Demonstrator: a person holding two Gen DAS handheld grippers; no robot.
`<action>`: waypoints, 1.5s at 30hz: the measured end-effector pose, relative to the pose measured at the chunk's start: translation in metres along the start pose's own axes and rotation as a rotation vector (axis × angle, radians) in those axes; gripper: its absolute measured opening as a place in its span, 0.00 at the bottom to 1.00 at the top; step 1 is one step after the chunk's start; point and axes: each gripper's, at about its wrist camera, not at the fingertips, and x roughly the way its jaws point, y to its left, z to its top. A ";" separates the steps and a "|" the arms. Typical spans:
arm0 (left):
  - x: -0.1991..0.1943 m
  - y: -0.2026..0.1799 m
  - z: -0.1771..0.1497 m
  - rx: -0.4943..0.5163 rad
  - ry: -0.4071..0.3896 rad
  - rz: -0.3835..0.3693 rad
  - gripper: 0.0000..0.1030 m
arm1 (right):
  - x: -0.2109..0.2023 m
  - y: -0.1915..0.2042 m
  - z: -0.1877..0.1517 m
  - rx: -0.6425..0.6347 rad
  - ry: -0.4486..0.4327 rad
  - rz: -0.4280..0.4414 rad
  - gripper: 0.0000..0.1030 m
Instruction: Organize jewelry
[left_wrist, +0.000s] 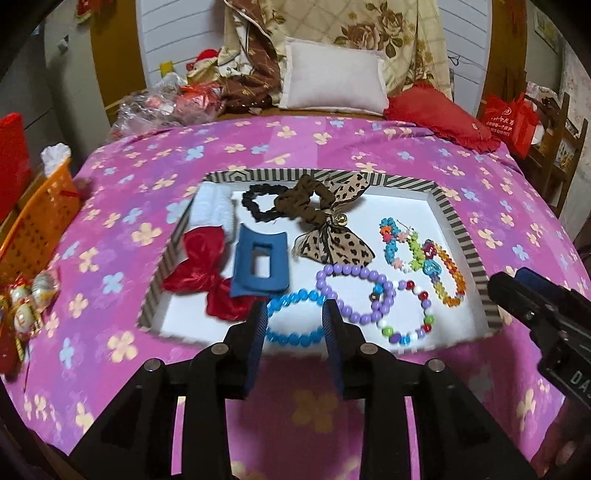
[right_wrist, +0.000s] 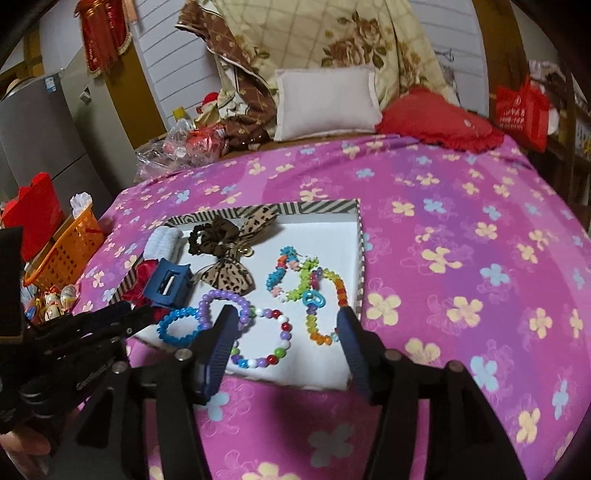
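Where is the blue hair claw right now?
In the left wrist view the blue hair claw lies in the striped tray, left of centre, between the red bow and the leopard-print bow.

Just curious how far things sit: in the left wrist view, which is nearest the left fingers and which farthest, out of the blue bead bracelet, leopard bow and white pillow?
1. Blue bead bracelet, right between the fingers.
2. Leopard bow, mid-tray.
3. White pillow, beyond the tray.
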 end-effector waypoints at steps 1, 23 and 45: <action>-0.005 0.002 -0.002 -0.002 -0.006 0.003 0.27 | -0.004 0.006 -0.002 -0.012 -0.006 -0.002 0.62; -0.082 0.026 -0.044 -0.026 -0.108 0.085 0.27 | -0.039 0.040 -0.031 -0.019 -0.012 0.036 0.72; -0.114 0.025 -0.049 -0.032 -0.193 0.158 0.27 | -0.061 0.056 -0.037 -0.078 -0.049 0.007 0.76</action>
